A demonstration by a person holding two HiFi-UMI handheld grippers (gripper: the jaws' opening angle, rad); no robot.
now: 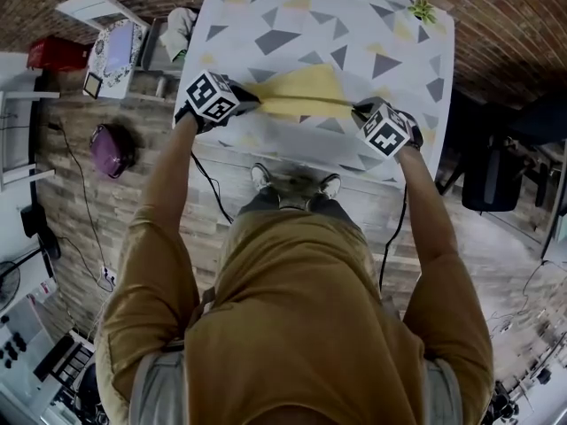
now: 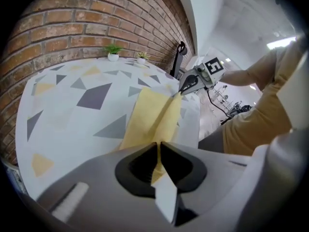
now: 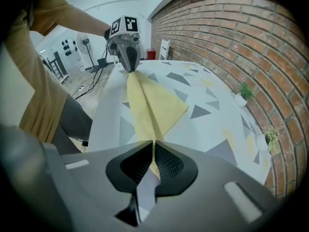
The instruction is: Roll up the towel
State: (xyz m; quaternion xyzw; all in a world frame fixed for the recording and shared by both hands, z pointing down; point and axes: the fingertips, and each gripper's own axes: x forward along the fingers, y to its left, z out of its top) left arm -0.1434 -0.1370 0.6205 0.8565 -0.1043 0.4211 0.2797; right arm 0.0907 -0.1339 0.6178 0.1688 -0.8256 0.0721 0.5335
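2 potted plants (image 2: 113, 52) stand on the table (image 1: 292, 38) well beyond your left gripper (image 2: 158, 148) and right gripper (image 3: 152, 148); each pinches an end of the yellow towel (image 1: 306, 91) stretched between them.

The yellow towel (image 1: 301, 94) is soft matt cloth, the table (image 1: 292, 25) smooth, the wall (image 2: 72, 23) rough brick.

Triangle-patterned table (image 1: 292, 34), brick wall (image 3: 231, 37)

No text, brand, label or number can be read in any view.
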